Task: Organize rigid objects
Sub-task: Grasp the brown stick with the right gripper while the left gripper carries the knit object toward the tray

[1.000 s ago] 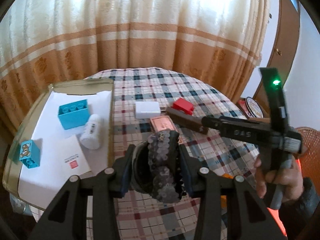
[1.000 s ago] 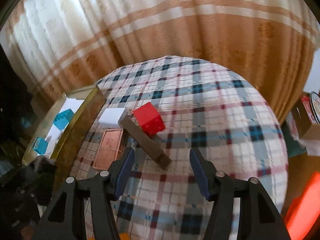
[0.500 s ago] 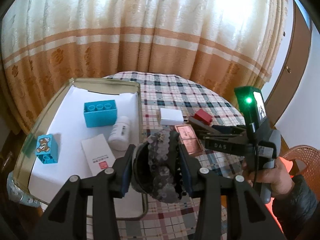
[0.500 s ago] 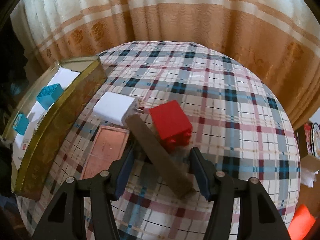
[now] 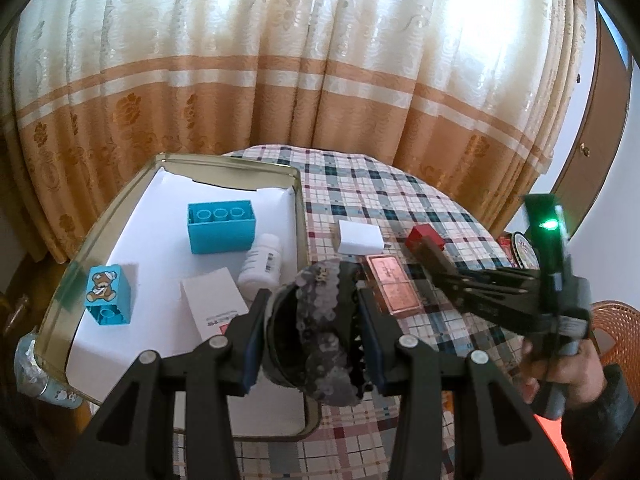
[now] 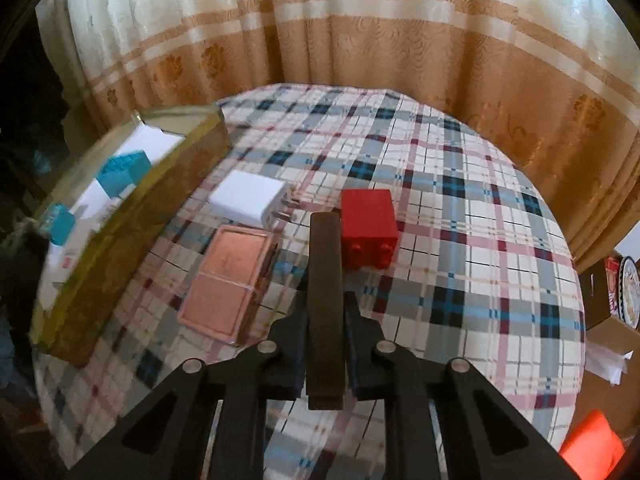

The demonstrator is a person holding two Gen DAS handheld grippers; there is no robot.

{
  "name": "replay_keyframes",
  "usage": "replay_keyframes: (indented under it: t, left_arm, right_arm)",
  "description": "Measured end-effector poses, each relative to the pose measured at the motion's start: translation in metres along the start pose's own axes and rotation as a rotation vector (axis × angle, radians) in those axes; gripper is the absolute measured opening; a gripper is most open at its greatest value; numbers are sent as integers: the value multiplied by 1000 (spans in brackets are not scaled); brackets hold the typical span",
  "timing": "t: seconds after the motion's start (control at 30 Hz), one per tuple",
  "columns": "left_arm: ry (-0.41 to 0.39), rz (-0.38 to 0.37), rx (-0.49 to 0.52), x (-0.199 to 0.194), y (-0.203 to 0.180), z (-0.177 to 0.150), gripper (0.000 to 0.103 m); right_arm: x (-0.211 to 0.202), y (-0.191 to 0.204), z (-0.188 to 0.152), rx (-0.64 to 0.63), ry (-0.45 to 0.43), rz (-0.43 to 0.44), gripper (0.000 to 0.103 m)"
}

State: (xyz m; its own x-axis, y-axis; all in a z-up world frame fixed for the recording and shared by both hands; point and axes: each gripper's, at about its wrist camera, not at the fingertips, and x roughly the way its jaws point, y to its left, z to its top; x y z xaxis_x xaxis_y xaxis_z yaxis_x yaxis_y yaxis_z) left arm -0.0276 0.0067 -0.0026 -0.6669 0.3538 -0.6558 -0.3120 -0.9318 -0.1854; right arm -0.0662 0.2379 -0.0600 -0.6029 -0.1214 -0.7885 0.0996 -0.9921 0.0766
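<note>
My left gripper (image 5: 316, 332) is shut on a grey sequined hair clip (image 5: 320, 328) and holds it above the near right corner of the gold tray (image 5: 298, 216). The tray holds a blue brick (image 5: 221, 226), a bear-printed blue brick (image 5: 108, 294), a white bottle (image 5: 261, 264) and a white card (image 5: 214, 304). My right gripper (image 6: 325, 334) is shut on a long brown bar (image 6: 325, 280), low over the plaid table. A red brick (image 6: 368, 232) lies just right of the bar's tip, a pink compact (image 6: 228, 280) to its left and a white charger (image 6: 250, 198) beyond.
The round table wears a plaid cloth (image 6: 480, 280) and backs onto an orange and cream curtain (image 6: 360, 32). The tray's tall gold wall (image 6: 132, 232) stands left of the loose objects. Boxes and a plate (image 6: 624, 288) sit off the table's right edge.
My right gripper moved in and shut on the brown bar. My left gripper, still holding the hair clip, has swung left, toward the tray.
</note>
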Motion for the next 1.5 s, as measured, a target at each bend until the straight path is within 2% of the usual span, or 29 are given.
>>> replay_keyframes:
  t: [0.2, 0.27, 0.63, 0.73, 0.87, 1.0, 1.1, 1.23, 1.4, 1.5]
  left_arm:
    - [-14, 13, -16, -4, 9, 2, 42]
    - [-20, 21, -22, -6, 13, 3, 42]
    - [-63, 98, -76, -18, 51, 7, 42]
    - [-65, 127, -90, -19, 63, 6, 42]
    - [-67, 153, -106, -21, 76, 3, 42]
    - [-68, 156, -131, -23, 89, -1, 42]
    - [-67, 151, -147, -22, 93, -2, 42]
    - [-63, 141, -142, -20, 91, -2, 42]
    - [-63, 133, -139, -22, 89, -2, 42]
    - [-62, 132, -139, -22, 89, -2, 42]
  right_arm:
    - [-32, 8, 5, 61, -67, 108, 17]
    - [-41, 17, 7, 73, -84, 161, 17]
    - [-71, 86, 27, 46, -173, 299, 18]
    - [-68, 105, 34, 12, -176, 282, 17]
    - [-55, 123, 38, -4, -151, 311, 14]
    - [-55, 128, 32, -36, -163, 246, 14]
    - [-41, 112, 18, 42, -109, 176, 14]
    - [-14, 97, 1, 148, -36, 251, 15]
    - [9, 107, -3, 152, -4, 247, 15]
    - [10, 115, -1, 128, -13, 184, 15]
